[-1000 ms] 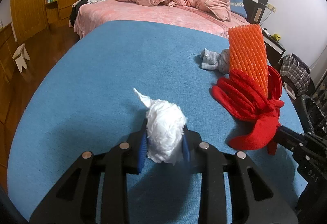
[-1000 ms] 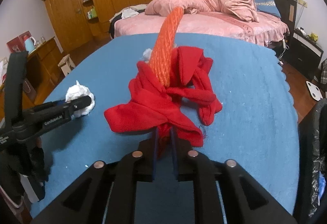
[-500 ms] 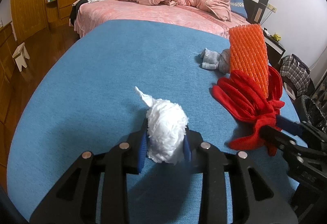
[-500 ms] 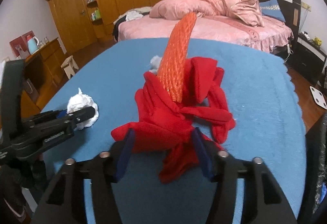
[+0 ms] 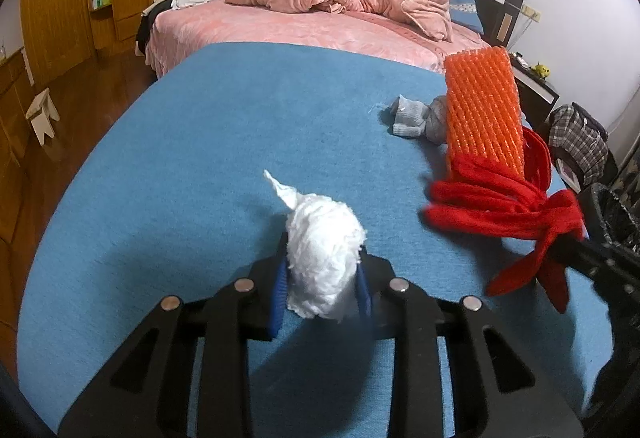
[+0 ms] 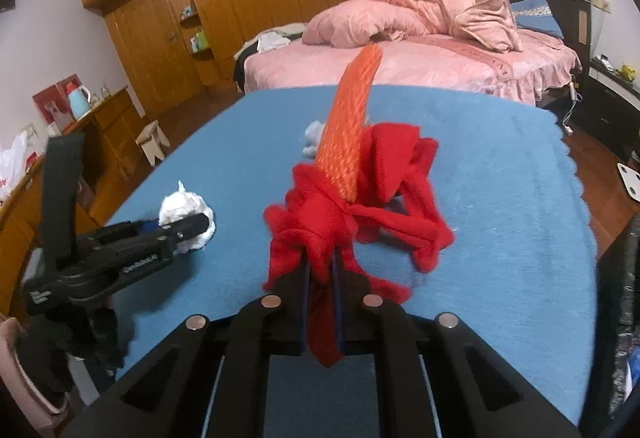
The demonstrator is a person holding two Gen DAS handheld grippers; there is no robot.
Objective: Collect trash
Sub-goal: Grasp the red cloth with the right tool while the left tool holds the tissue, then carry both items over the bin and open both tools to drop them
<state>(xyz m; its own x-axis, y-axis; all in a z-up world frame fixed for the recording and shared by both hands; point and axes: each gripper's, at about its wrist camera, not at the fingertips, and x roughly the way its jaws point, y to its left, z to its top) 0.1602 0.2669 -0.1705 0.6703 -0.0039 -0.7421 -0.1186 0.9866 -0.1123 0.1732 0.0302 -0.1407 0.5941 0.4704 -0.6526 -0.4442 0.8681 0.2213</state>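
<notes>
Half a second back the right tongs stood spread around the red cloth; their jaws have just been closing and now pinch its near tail, while the left tongs have not shifted.

Left wrist view: the left tongs [image 5: 322,284] are clamped on a crumpled white tissue wad [image 5: 324,258], held just above the blue cloth-covered surface [image 5: 200,142]. At about three o'clock lies the bundle of red fabric strips [image 5: 492,204], with an orange foam mesh sleeve [image 5: 482,114] rising from it toward one o'clock. A small grey sock-like lump [image 5: 412,114] rests beyond, near one o'clock. A black-lined bin [image 5: 616,214] shows at the right edge, past the red bundle.

Right wrist view: the right tongs [image 6: 322,290] are closed on a strip of the red bundle, whose bulk lies straight ahead at twelve o'clock. The mesh sleeve's long axis runs away from the tongs, tilted up. The left tongs with the tissue sit at nine o'clock. A dark bin edge [image 6: 624,278] lies at three o'clock, nearer the right hand, so that hand is probably the better placed to drop first.
</notes>
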